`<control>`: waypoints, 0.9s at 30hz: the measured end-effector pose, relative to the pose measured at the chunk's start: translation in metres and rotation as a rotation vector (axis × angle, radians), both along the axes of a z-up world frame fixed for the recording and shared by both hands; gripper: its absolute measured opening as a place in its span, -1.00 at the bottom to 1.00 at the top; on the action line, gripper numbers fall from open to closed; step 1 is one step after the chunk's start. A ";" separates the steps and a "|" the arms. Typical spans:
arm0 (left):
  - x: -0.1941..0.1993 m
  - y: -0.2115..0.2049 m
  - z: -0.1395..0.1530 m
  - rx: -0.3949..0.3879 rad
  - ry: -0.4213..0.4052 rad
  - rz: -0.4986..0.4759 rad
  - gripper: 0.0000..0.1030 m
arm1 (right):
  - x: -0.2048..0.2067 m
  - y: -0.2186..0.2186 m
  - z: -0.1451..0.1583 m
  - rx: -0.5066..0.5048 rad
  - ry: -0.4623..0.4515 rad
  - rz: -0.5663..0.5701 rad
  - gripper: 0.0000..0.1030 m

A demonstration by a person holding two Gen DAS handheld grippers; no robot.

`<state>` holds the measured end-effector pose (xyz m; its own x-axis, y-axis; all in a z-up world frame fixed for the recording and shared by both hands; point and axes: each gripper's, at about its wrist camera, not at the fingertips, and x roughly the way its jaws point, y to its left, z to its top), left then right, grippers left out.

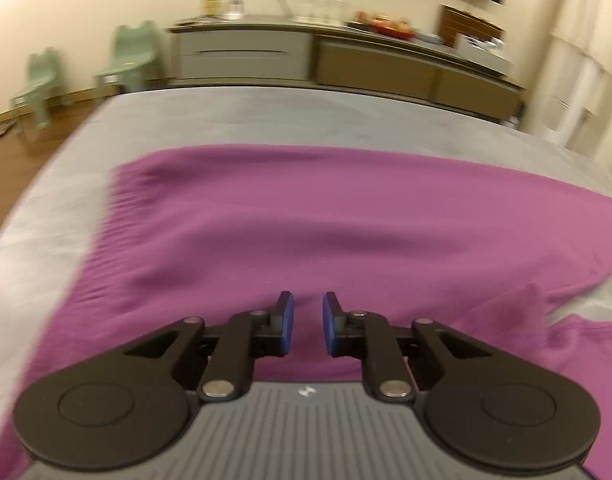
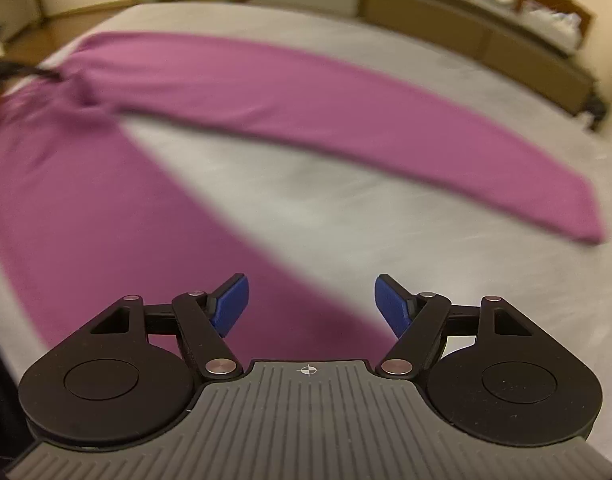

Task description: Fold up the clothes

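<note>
A purple garment (image 1: 306,220) lies spread flat on a grey bed cover (image 1: 266,116). In the right wrist view it shows two long legs: a far one (image 2: 306,108) reaching right and a near one (image 2: 106,220) running toward me. My left gripper (image 1: 307,322) hovers over the broad part of the cloth, its blue pads a narrow gap apart with nothing pinched. My right gripper (image 2: 311,304) stands wide open above the near leg's end, where purple cloth meets the bare cover (image 2: 385,220). A blurred dark shape (image 2: 10,72) touches the cloth at the far left.
Beyond the bed's far edge runs a long low sideboard (image 1: 345,60) with glassware and boxes on top. Two small green chairs (image 1: 132,56) stand on the wooden floor (image 1: 26,152) to the left. Pale curtains (image 1: 577,80) hang at the right.
</note>
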<state>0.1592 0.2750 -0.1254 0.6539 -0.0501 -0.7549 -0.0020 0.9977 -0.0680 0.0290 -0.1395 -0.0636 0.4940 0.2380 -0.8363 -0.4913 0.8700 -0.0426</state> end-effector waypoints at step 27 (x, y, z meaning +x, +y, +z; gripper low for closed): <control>0.045 -0.013 -0.010 0.109 -0.028 0.239 -0.63 | -0.064 0.043 -0.017 0.061 -0.078 -0.191 0.65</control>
